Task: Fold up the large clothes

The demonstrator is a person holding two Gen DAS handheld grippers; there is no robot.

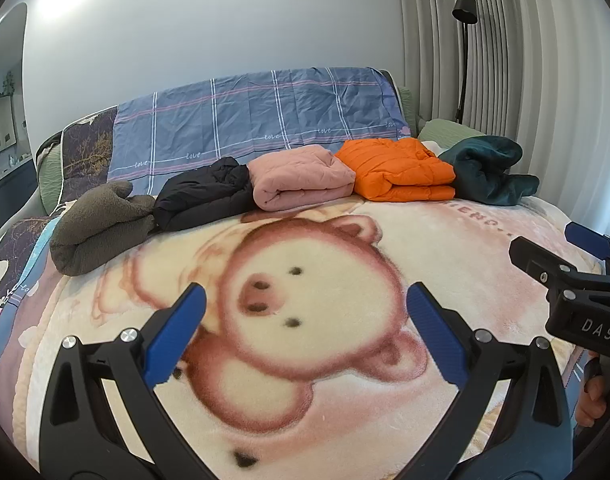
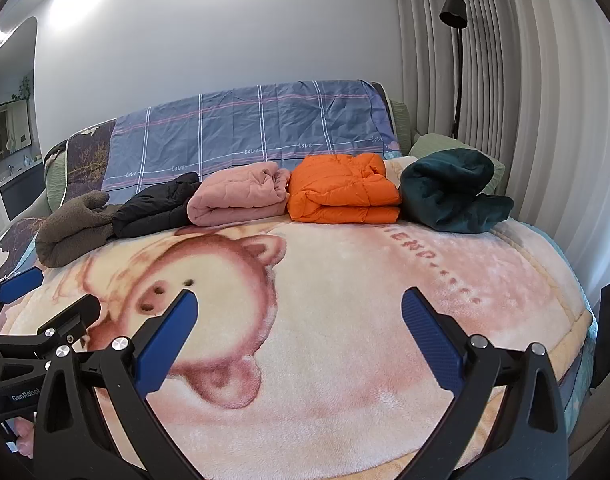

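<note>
Nearest: left tongs [image 1: 305, 336] and right tongs [image 2: 299, 338] side by side, both released, holding nothing, low over the bear blanket [image 1: 345, 360] on the bed. Farther off, well apart: row of bundled clothes running left to right, olive fleece [image 1: 99, 232] to teal garment [image 2: 453, 192]. Beyond: plaid sheet [image 1: 257, 120], curtains [image 2: 525, 100].

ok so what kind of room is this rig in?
Almost certainly a home bedroom. There's a bed covered by a bear-print blanket, a headboard draped with a blue plaid sheet, and a floor lamp by pleated curtains. Folded clothes line the head end.
</note>
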